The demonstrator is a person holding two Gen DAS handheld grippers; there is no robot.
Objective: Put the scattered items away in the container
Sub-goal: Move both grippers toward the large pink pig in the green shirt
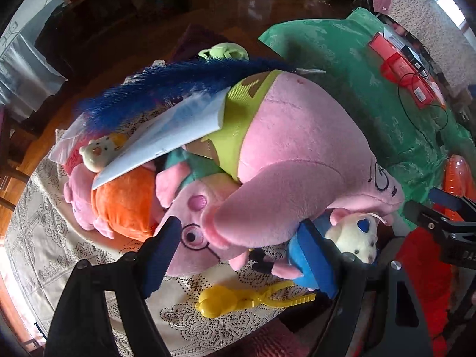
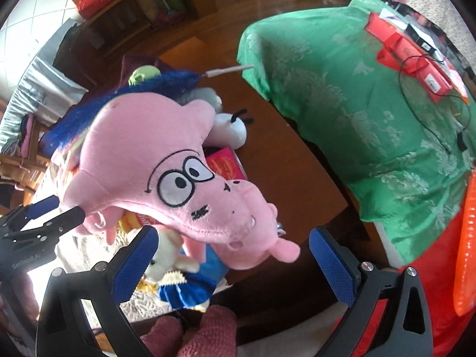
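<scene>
A big pink star plush [image 1: 297, 148] in green shorts lies on top of a heap of soft toys on a lace cloth [image 1: 47, 238]. My left gripper [image 1: 241, 229] stands open over the heap. Between its fingers are the plush's arm and a pink pig plush with glasses [image 1: 193, 235]. In the right wrist view the star plush's face [image 2: 178, 184] fills the middle. My right gripper [image 2: 235, 233] is open, with the plush's tip and a pig snout [image 2: 285, 253] between its wide blue pads [image 2: 336, 267]. Neither pad presses on them. An orange basket [image 2: 468, 238] shows at the right edge.
The heap also holds an orange plush [image 1: 125, 205], a blue feather duster [image 1: 178, 89], a white sheet [image 1: 166, 139] and a small white bear [image 1: 357, 238]. Yellow plastic tongs [image 1: 238, 300] lie on the lace. A green cloth [image 2: 357, 104] with red boxes [image 2: 416, 59] covers something to the right.
</scene>
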